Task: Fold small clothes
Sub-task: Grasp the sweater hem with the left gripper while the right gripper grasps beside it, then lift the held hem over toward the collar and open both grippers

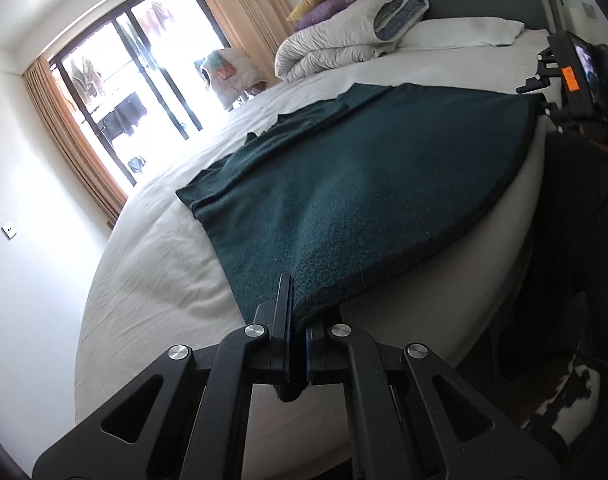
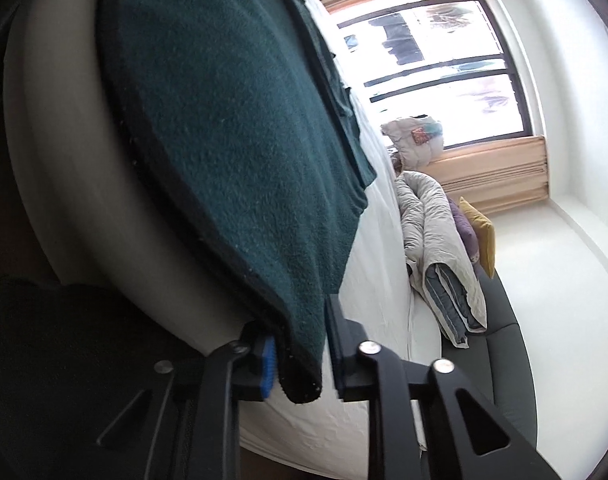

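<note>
I have the dark green garment [image 1: 344, 184] spread flat on the white bed [image 1: 151, 280], running from my left claw [image 1: 297, 340] up toward two o'clock. That claw is clenched on the near hem corner. My right claw [image 2: 304, 360] has the other hem corner between its pads [image 2: 267, 364], which look pressed onto it.
</note>
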### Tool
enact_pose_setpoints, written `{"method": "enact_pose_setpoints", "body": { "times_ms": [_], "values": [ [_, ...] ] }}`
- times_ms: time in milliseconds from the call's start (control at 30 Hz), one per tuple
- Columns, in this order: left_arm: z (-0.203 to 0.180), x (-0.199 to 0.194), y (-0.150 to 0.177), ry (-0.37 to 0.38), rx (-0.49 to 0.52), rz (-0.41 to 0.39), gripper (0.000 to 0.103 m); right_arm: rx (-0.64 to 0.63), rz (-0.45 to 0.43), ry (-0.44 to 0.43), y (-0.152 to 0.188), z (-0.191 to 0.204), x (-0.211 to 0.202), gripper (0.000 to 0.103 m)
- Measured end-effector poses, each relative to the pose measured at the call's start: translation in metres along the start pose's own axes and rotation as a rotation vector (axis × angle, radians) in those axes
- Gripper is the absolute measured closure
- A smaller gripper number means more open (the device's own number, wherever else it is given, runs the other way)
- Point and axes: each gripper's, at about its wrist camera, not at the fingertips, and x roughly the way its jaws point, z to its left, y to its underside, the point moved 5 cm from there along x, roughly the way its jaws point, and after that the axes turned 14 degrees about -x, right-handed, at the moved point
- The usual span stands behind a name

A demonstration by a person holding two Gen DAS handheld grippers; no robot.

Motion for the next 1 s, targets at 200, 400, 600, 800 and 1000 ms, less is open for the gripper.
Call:
{"method": "enact_pose_setpoints", "body": {
  "times_ms": [200,400,600,800,1000],
  "values": [
    [-0.005,-0.002,0.008,0.017,0.045,0.0,0.1,-0.038,0.001,-0.044,0.002,0.006,-0.001,0.1],
    [-0.015,-0.004,0.017,0.024,0.119,0.005,0.1,-0.063,-0.031,-0.068,0.001,-0.005,-0.007,0.1],
    [-0.006,-0.006,0.012,0.051,0.102,0.019,0.1,0.017,-0.084,-0.128,-0.005,-0.044,-0.004,0.1],
    [0.024,-0.009,-0.032,0.075,0.014,-0.039,0.1,0.119,-0.168,-0.155,-0.02,-0.098,0.008,0.1],
    [0.065,0.019,-0.097,0.041,-0.026,-0.105,0.1,0.184,-0.198,-0.178,-0.042,-0.157,0.058,0.1]
  ]
}}
